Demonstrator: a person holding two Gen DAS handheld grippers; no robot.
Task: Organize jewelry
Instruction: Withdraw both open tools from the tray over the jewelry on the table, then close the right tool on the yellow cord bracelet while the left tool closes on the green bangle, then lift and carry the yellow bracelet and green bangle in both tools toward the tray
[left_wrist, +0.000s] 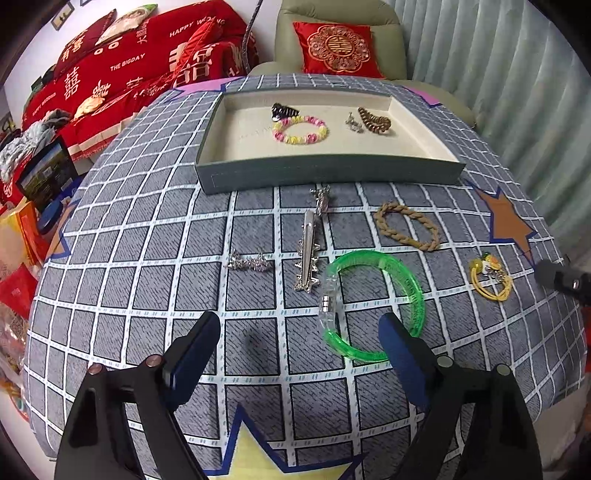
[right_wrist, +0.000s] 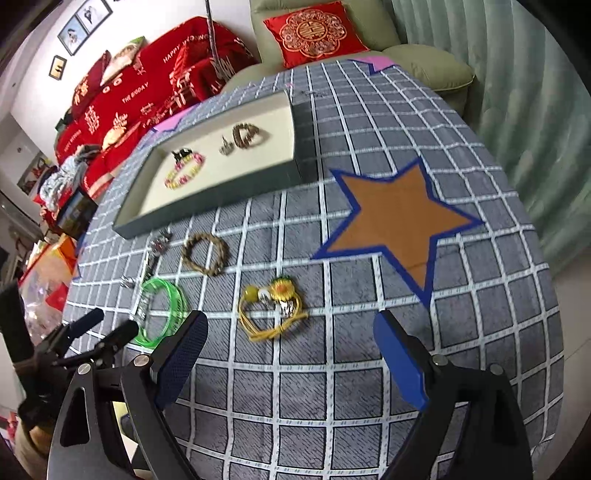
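While both grippers gape empty, green bangle (left_wrist: 373, 306) just ahead of left fingers (left_wrist: 205, 332); yellow charm (right_wrist: 273, 310) ahead of right.

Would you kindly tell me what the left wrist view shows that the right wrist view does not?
Only the left wrist view shows the long silver clip clearly. Only the right wrist view shows the whole brown star and the left gripper from outside. Both share the tray, green bangle, braided bracelet and yellow cord charm.
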